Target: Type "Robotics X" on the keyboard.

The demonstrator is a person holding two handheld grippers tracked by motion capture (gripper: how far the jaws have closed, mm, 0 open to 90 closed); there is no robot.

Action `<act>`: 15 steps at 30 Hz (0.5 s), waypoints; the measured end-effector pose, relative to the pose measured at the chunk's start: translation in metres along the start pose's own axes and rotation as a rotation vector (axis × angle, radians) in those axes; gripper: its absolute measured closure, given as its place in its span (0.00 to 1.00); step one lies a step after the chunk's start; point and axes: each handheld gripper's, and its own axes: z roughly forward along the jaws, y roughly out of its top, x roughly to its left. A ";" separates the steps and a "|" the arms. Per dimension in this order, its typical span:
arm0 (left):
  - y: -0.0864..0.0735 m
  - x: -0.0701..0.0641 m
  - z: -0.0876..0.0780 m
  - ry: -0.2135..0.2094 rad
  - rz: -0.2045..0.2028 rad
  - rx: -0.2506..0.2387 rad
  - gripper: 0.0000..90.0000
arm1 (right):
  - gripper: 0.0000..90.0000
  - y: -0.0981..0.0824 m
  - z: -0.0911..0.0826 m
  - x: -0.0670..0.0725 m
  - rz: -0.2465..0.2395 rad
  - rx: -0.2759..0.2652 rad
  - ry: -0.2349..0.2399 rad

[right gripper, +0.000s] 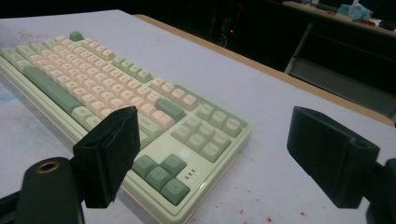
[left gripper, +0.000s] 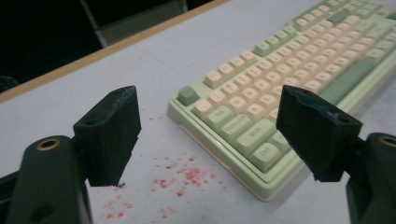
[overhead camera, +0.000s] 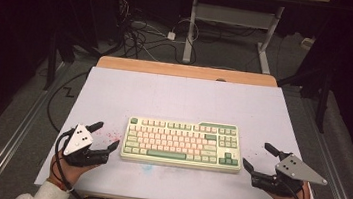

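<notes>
High view first: green and cream keyboard (overhead camera: 182,143) lying flat in the middle of the white table (overhead camera: 175,94), long side toward the person. Left gripper (overhead camera: 107,136) just beside its left end, jaws wide apart, holding nothing, not touching. Right gripper (overhead camera: 256,154) near its right end, also wide apart and holding nothing, with a small gap of bare table between. Could go wrong in a few ways from here. Might push the keyboard sideways if closed in from one end before the other. Might tip it or let it drop if lifted by the ends with a weak pinch. Might press keys or pop a keycap off if brought down on top instead of at the edges. Could also turn crooked if pulled harder on one side. Around it: little red specks (overhead camera: 110,134) on the table by the left gripper, a faint blue smudge (overhead camera: 146,166) in front of the keyboard, a wooden strip (overhead camera: 188,71) along the far edge. Beyond the table, on the floor, a tangle of cables (overhead camera: 136,34) and the white legs of another desk (overhead camera: 190,35), well apart from the work. Nothing in the way between either gripper and the keyboard; plenty of bare table behind it for sliding.
</notes>
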 end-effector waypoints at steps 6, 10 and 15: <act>0.001 0.000 -0.003 0.009 -0.002 0.003 0.16 | 0.20 0.001 -0.002 0.002 -0.010 -0.004 -0.002; 0.000 0.000 -0.002 -0.004 -0.006 0.014 0.16 | 0.20 0.001 0.000 0.003 -0.019 0.000 0.000; 0.000 0.001 0.000 -0.025 -0.026 0.032 0.16 | 0.20 0.000 0.002 0.003 -0.023 0.015 0.004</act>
